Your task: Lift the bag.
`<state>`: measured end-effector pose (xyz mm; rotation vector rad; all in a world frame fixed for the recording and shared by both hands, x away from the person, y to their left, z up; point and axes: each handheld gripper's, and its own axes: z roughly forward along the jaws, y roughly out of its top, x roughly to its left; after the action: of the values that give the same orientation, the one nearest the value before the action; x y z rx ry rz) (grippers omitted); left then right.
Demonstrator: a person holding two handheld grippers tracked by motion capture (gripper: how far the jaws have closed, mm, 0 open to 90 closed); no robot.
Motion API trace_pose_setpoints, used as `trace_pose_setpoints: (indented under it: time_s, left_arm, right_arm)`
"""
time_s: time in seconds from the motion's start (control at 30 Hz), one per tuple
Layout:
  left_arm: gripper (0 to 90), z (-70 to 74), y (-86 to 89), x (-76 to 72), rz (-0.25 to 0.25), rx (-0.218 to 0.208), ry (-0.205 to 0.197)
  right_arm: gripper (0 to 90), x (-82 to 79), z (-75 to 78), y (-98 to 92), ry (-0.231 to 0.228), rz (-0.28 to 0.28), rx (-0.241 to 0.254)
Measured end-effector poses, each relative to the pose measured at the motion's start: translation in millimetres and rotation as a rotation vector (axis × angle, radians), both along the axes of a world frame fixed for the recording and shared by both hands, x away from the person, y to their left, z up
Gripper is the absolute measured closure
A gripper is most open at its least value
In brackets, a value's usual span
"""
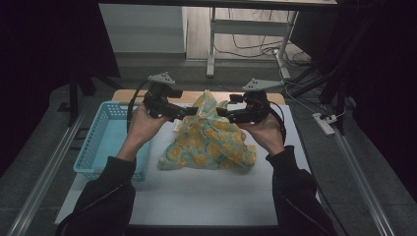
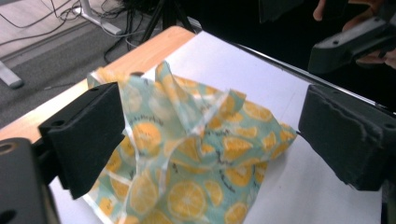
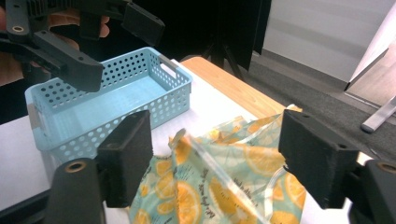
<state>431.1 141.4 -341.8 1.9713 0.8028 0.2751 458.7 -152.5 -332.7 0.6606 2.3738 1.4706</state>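
A: What is seen on the bench (image 1: 206, 201)?

B: A crumpled cloth (image 1: 211, 142) printed with orange slices on pale green is seen lying near the middle of the white surface. One peak is raised at its twelve o'clock side; the rest is spread low toward five o'clock.

A: How are the tongs held?

B: The left tongs (image 1: 184, 112) are held at the cloth's ten o'clock, the right tongs (image 1: 223, 113) at its one o'clock. Both are spread wide. In the left gripper view the cloth (image 2: 191, 154) is framed between the parted jaws, with nothing pinched. The same is seen in the right gripper view, where the cloth (image 3: 224, 182) lies between and beyond the open jaws.

A: And the edges, the free room?

B: A light blue perforated basket (image 1: 105, 142) is set at nine o'clock of the cloth, close to the bench's left edge; it is seen empty in the right gripper view. A strip of bare wood is exposed along the far edge at twelve o'clock. Open white surface is left at six o'clock, between the forearms, and at three o'clock.
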Motion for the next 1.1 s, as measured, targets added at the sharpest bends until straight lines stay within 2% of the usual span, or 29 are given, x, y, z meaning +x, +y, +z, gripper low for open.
trace_pose_setpoints:
  time_s: [0.17, 0.23, 0.4, 0.57, 0.7, 0.83, 1.03, 1.1]
  left_arm:
    - [1.9, -13.9, 4.1, -13.1, -0.006, -0.013, 0.005]
    - [0.2, -20.0, 5.5, -18.2, -0.009, -0.013, 0.010]
    - [0.0, -36.4, 9.7, -30.3, -0.017, -0.016, 0.027]
    - [0.0, -53.6, 11.8, -41.7, -0.006, 0.021, 0.040]
    - [0.0, -67.5, 14.7, -50.2, -0.006, 0.016, 0.053]
    - [0.0, -81.3, 18.1, -57.9, -0.002, 0.010, 0.073]
    - [0.0, -99.4, 23.4, -68.3, -0.006, -0.018, 0.092]
    - [0.0, -103.8, 24.7, -71.6, -0.008, -0.014, 0.098]
  right_arm:
    - [20.8, -6.4, -10.7, -3.7, 0.005, -0.006, 0.018]
    - [18.2, -8.9, -15.0, -4.4, 0.006, -0.008, 0.006]
    - [16.3, -17.3, -25.3, -6.3, 0.009, 0.001, 0.012]
    - [12.8, -26.1, -37.0, -9.1, 0.015, 0.003, 0.015]
    - [9.7, -31.1, -47.1, -12.1, 0.033, -0.001, 0.012]
    - [6.2, -36.5, -58.5, -13.5, 0.030, -0.016, -0.002]
    - [4.6, -46.0, -74.7, -17.3, 0.054, -0.004, 0.000]
    - [3.6, -48.8, -79.8, -18.5, 0.060, -0.005, -0.013]
